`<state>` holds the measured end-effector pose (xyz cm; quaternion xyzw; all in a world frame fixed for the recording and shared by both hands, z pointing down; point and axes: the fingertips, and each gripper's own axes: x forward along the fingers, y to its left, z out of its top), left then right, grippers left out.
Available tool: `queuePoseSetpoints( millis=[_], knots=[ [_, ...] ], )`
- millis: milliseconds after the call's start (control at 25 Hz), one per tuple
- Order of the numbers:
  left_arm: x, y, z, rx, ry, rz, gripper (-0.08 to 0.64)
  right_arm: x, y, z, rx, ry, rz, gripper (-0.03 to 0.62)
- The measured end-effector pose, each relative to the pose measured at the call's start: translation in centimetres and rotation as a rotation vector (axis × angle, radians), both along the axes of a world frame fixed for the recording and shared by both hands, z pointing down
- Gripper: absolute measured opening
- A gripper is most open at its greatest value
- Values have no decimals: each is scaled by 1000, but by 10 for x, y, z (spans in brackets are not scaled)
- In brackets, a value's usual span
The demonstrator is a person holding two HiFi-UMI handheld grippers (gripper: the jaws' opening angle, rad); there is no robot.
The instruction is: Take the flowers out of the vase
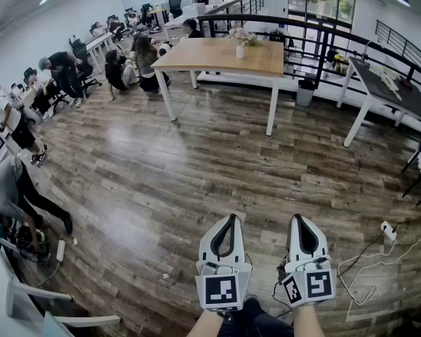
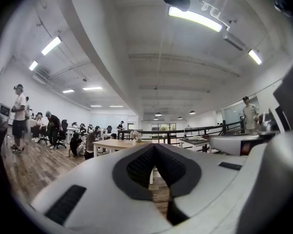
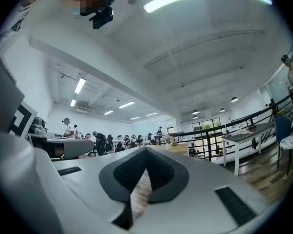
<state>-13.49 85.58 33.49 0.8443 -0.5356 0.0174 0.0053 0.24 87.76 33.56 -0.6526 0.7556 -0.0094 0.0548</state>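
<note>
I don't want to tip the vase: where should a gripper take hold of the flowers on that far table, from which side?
Probably the flowers by their stems, just above the vase mouth, reached level from the table front. The vase stands upright with the blooms rising from its top, so pull straight up.

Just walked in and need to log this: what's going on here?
A person holds the left gripper and the right gripper level in front of them, both with jaws shut on nothing. The vase with its flowers stands on a wooden table far across the room. The flowers are not yet taken out.
</note>
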Motion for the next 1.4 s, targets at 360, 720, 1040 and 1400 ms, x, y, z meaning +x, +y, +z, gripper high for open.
queuePoseSetpoints(
  millis=[360, 720, 1040, 1400],
  knots=[
    [3, 1, 1, 7, -9, -12, 32, 8, 1, 4, -6, -6, -5, -9],
    [16, 6, 10, -10, -10, -31, 32, 23, 1, 17, -37, -23, -41, -8],
    [11, 15, 16, -24, -15, -89, 32, 32, 3, 25, -46, -27, -63, -9],
    [-3, 2, 18, -28, -13, -107, 32, 21, -11, 25, -53, -43, -72, -8]
  ],
)
